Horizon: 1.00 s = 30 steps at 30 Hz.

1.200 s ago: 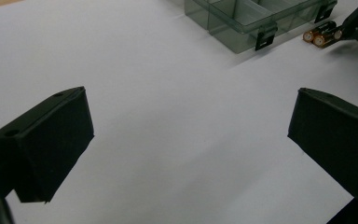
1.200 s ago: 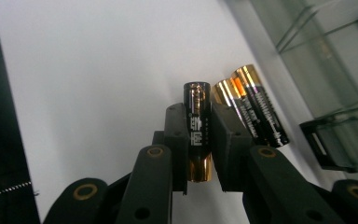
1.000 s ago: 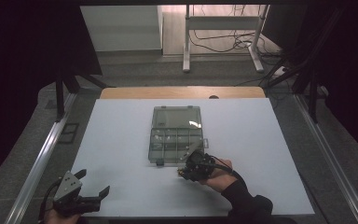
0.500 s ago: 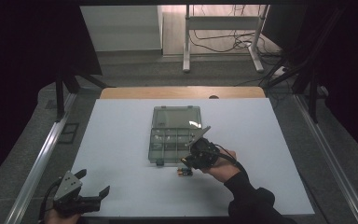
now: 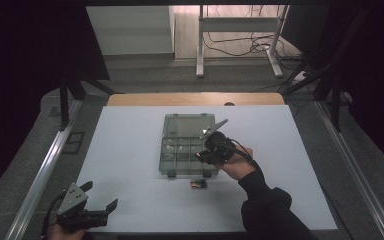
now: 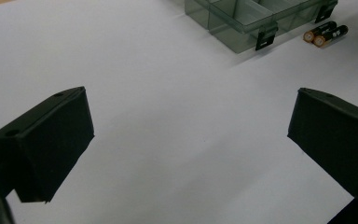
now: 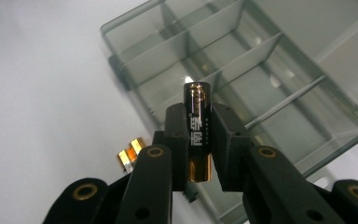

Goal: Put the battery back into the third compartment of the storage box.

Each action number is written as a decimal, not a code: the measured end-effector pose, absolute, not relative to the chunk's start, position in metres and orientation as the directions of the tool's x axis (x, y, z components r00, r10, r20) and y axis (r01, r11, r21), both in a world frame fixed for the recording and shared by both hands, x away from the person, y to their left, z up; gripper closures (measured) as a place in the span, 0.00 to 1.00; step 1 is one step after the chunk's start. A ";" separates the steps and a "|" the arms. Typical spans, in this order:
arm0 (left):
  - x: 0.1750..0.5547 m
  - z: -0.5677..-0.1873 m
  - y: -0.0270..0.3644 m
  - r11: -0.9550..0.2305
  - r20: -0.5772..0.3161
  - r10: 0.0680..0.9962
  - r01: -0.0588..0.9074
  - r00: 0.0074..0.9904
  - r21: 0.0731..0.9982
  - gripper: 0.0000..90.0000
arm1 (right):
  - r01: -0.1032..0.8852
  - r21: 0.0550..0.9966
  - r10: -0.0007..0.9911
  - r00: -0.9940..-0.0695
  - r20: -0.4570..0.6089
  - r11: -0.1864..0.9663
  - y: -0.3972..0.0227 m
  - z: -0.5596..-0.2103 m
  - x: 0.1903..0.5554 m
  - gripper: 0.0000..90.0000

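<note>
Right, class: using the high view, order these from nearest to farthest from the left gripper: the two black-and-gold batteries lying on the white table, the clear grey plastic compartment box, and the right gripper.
1. The two black-and-gold batteries, on the white table just in front of the box, right of the left gripper.
2. The clear grey plastic compartment box, mid-table.
3. The right gripper, over the box's right side; close to call with the box.

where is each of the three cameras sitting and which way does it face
High view: above the person's side, looking forward and down on the table; shows the left gripper, right gripper and a sleeve.
Left gripper view: rides the left gripper, looks across the table between its open jaws toward the organizer box.
Right gripper view: rides the right gripper, looks down into the box past a held battery.
Shared: both gripper views show the two loose batteries beside the box.
</note>
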<state>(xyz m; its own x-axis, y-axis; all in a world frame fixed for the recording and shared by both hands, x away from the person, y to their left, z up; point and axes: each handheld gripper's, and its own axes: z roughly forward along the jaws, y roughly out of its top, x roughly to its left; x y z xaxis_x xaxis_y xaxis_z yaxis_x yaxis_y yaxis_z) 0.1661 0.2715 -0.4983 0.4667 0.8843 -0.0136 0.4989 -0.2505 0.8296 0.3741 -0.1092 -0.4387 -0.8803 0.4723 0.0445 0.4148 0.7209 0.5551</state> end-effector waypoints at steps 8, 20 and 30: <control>0.166 -0.498 0.271 -0.251 -0.013 0.884 0.499 0.467 0.830 0.00 | 0.426 0.553 0.497 -0.867 0.024 0.716 -0.102 -0.436 0.392 0.85; 0.166 -0.498 0.272 -0.251 -0.015 0.883 0.499 0.469 0.830 0.00 | 0.469 0.537 0.554 -0.833 0.004 0.701 -0.088 -0.440 0.422 0.85; 0.167 -0.498 0.272 -0.253 -0.014 0.882 0.498 0.471 0.829 0.00 | 0.493 0.495 0.578 -0.815 -0.024 0.716 -0.075 -0.456 0.438 0.85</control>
<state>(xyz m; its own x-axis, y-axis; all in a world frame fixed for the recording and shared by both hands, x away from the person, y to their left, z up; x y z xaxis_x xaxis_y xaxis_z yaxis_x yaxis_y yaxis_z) 0.1666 0.2716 -0.4984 0.4711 0.8820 -0.0143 0.4984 -0.2527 0.8293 0.4378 -0.0747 -0.4558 -0.8155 0.5783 -0.0244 0.4927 0.7156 0.4951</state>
